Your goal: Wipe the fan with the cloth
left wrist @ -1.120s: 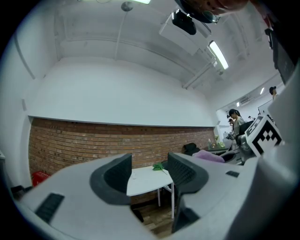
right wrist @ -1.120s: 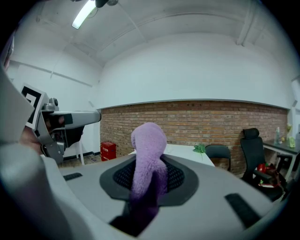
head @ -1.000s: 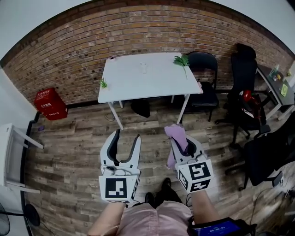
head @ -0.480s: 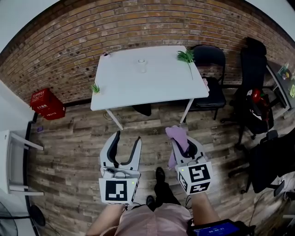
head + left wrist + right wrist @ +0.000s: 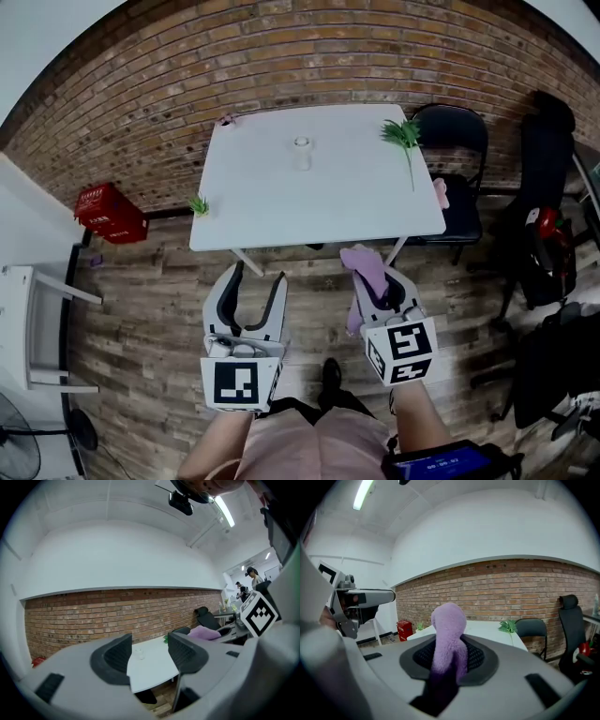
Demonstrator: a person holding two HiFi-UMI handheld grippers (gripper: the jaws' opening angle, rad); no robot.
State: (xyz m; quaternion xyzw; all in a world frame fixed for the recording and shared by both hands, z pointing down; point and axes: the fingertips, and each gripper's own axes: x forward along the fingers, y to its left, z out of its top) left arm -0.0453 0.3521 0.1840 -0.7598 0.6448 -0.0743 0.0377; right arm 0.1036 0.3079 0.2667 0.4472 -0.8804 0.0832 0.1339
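Right tongs (image 5: pixel 384 283) are clamped on the cloth (image 5: pixel 364 265), left tongs (image 5: pixel 255 281) gape empty. The fan (image 5: pixel 17 452) stands well apart at eight o'clock. I should swing that way, squeeze firmly and keep the cloth's tip leading.

A white tabletop (image 5: pixel 347 202) stands on a wood-plank floor (image 5: pixel 141 319). On it sit a small clear glass (image 5: pixel 301 143) near the far edge, a green sprig (image 5: pixel 403 134) by the far right corner and a small green plant (image 5: pixel 199 204) at the near left corner.
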